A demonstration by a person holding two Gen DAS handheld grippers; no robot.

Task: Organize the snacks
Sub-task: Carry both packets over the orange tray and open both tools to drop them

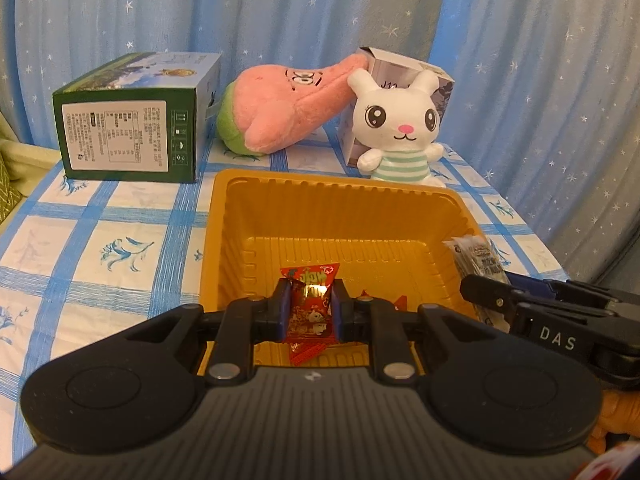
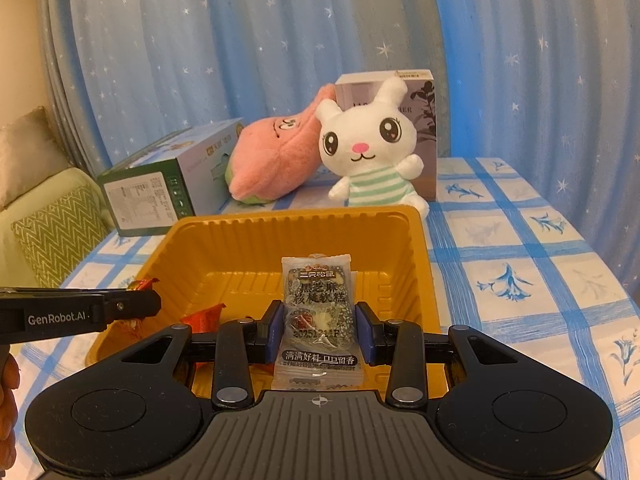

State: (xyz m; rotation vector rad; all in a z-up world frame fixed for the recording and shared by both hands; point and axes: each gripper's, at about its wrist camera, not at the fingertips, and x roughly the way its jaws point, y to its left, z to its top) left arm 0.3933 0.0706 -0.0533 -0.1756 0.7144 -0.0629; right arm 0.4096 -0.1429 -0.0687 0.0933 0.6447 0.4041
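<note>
Both grippers hang over the yellow tray (image 2: 416, 264) on the desk (image 2: 520, 248). The left gripper (image 1: 311, 308) has its jaws clenched on a red snack packet (image 1: 310, 280); the right gripper (image 2: 319, 330) grasps a clear sesame-cake packet (image 2: 318, 300). Lower each near the tray floor before releasing (side by side, not overlapping), keeping the grippers apart.

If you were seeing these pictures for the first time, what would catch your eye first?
Probably the yellow tray in the middle of the blue-checked table, with both grippers over it: the left gripper clamps a red snack, the right gripper a clear snack. Behind the tray sits a white bunny, with a pink plush lying to its left.
</note>
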